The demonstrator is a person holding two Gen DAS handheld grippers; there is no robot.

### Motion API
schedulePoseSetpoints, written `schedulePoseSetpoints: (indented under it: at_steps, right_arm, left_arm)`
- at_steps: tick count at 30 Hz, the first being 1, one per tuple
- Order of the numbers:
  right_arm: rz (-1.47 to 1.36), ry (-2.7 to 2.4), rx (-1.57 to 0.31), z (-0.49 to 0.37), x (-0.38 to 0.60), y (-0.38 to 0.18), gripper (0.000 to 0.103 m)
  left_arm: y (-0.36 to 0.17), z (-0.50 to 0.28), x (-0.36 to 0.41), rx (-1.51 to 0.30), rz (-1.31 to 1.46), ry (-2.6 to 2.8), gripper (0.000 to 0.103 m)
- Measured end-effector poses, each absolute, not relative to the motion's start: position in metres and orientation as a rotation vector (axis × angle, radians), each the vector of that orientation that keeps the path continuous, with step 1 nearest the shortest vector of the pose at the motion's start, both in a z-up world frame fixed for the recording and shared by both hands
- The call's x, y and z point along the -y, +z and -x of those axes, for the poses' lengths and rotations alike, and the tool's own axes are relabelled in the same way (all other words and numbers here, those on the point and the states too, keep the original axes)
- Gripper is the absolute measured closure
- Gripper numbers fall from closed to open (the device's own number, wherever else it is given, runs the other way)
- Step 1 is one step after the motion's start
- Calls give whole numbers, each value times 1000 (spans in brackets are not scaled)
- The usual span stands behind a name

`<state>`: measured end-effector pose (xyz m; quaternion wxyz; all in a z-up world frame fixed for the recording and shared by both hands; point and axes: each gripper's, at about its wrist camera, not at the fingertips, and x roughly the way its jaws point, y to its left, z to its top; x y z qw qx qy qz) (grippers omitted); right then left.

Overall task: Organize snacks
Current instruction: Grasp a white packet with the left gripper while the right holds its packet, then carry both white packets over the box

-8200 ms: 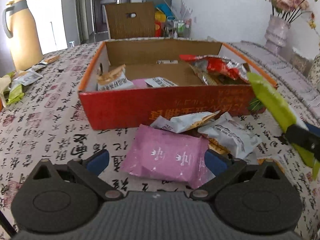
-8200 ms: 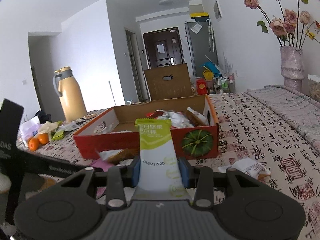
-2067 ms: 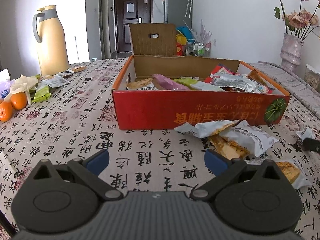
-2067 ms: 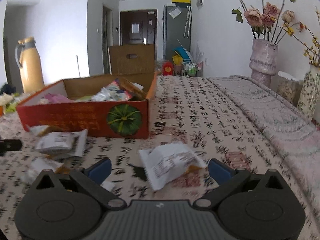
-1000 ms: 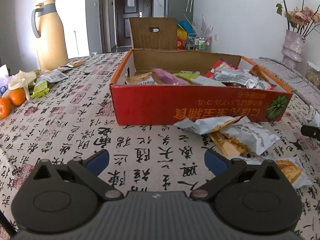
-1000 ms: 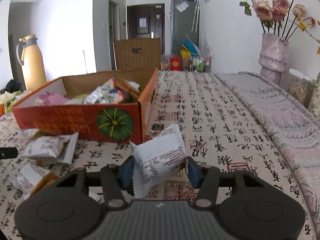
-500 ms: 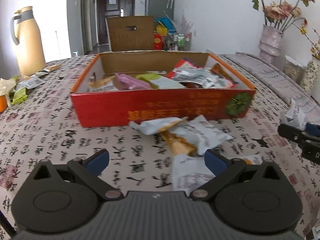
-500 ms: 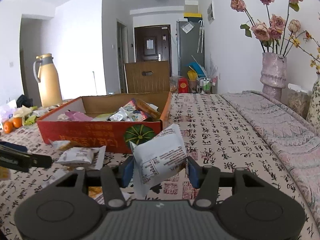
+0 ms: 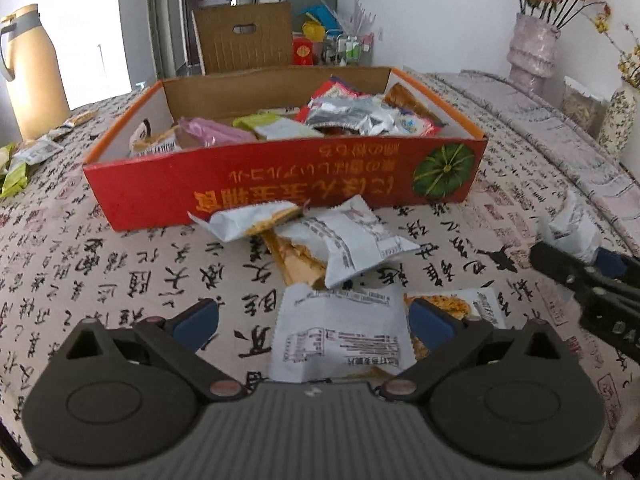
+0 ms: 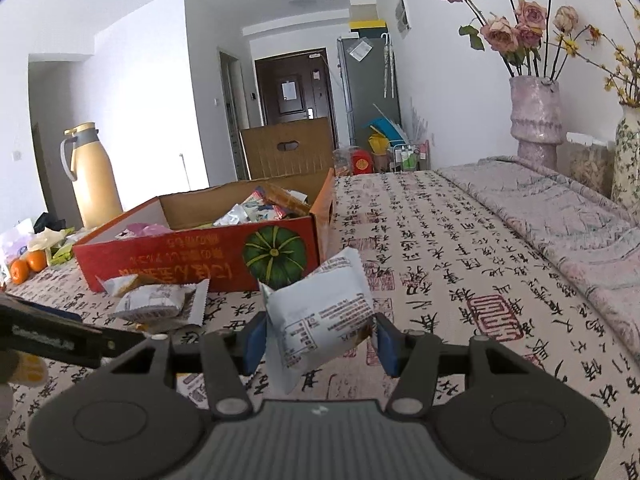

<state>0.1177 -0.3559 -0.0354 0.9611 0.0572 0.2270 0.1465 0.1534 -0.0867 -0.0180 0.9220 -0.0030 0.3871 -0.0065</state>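
A red cardboard box (image 9: pixel 280 184) holds several snack packets; it also shows in the right wrist view (image 10: pixel 192 256). My left gripper (image 9: pixel 312 326) is open, its blue pads either side of a white snack packet (image 9: pixel 340 340) lying on the cloth. Other loose packets (image 9: pixel 344 240) lie between it and the box. My right gripper (image 10: pixel 320 340) is shut on a white snack packet (image 10: pixel 320 316), held above the table right of the box. That gripper also shows in the left wrist view (image 9: pixel 576 264).
A yellow thermos (image 10: pixel 94 176), oranges (image 10: pixel 28 266) and wrappers sit at the left. Flower vases (image 10: pixel 536 120) stand at the far right. A folded grey cloth (image 10: pixel 560 208) lies along the right side. A brown carton (image 10: pixel 286 152) stands behind the table.
My left gripper moved forward and down, so a white packet now lies between its pads. My right gripper holds its packet and has shifted slightly toward the box.
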Motion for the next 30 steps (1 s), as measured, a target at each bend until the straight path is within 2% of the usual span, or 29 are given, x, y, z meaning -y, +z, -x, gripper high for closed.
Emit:
schedulePoseSetpoints:
  at_steps: [9,12,14,18,20,22,24,30]
  right_arm:
    - [-147,315,-443,-115,360,-37,48]
    - [-149,319,-441,-115,360,-36,48]
    - [-149,318,-438,-114,360,-36,48]
    - [-147,315,-440,-115,359,-37,48]
    - [-146,313,-441,-115,359,-37,48]
    - [-145,310,-441,-115,358,-37,48]
    - [-144,305,-441,-115,358,-37,48]
    - [-140,293,-446,-116,358,-37,47]
  left_arm:
    - [-29,-162,80,-832,60,35,0]
    - [-28,-161,77,-823,75,37,3]
    - [-27,-158,75,-814,81,40,8]
    - [-24,-154,75,-797,66,30,29]
    - [-23,-152,75,-792,52,25,33]
    - [-24,-148,78,-781,25,23,46]
    - [-23,-145,78,-776,20,12,53]
    - [-21,-136,75,-764,15,-2,59]
